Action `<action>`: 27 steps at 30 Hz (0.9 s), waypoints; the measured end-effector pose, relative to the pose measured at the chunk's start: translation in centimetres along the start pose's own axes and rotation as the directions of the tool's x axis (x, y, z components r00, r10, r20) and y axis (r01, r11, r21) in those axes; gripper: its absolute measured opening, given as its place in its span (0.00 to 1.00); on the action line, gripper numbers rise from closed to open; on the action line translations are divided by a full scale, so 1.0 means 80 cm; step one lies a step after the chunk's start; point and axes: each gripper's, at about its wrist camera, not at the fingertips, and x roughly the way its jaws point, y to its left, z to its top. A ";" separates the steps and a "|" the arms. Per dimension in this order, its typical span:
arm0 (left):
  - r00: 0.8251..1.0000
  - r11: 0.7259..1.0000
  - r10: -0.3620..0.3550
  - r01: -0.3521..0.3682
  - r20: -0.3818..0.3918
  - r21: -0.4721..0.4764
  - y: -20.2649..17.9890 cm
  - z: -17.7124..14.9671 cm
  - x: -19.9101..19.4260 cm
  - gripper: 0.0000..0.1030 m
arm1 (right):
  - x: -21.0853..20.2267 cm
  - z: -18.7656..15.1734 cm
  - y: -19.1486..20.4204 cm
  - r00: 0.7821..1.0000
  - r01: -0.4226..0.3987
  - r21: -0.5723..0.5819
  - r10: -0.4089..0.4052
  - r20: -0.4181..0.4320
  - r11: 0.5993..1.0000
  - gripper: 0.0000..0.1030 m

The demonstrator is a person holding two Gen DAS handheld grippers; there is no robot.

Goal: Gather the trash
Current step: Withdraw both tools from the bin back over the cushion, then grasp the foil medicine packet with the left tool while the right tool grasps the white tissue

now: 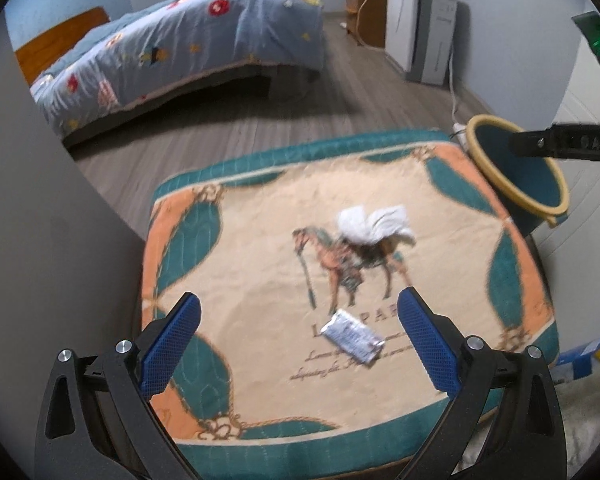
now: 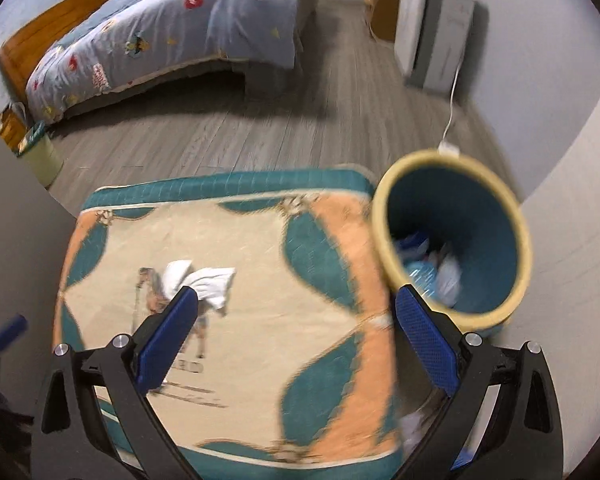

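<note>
Left gripper (image 1: 299, 314) wide open, empty, over wrapper (image 1: 353, 337) on cushion (image 1: 228, 280); right gripper (image 2: 297, 312) wide open, empty, beside bin (image 2: 500, 216); tissue (image 1: 374, 224) mid-cushion.

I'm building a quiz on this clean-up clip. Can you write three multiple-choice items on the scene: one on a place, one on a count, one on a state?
1. Where does the silver wrapper lie?
A. On the cushion
B. Inside the bin
C. On the bed

2. How many pieces of trash lie on the cushion?
A. None
B. Two
C. Five

3. How does the left gripper stand?
A. Shut on the tissue
B. Shut on the wrapper
C. Open, holding nothing

Answers:
1. A: the wrapper rests on the cushion's printed top, near the lettering.
2. B: only the white tissue and the wrapper lie there in the left wrist view.
3. C: its blue fingers are spread wide with nothing between them; the right gripper is open too, beside the bin, which already holds trash.
</note>
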 end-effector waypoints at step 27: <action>0.968 0.994 -0.094 0.103 -0.234 0.024 -0.056 -0.050 0.133 0.45 | 0.106 0.004 0.071 0.988 -0.045 -0.168 0.018 -0.155 0.985 0.94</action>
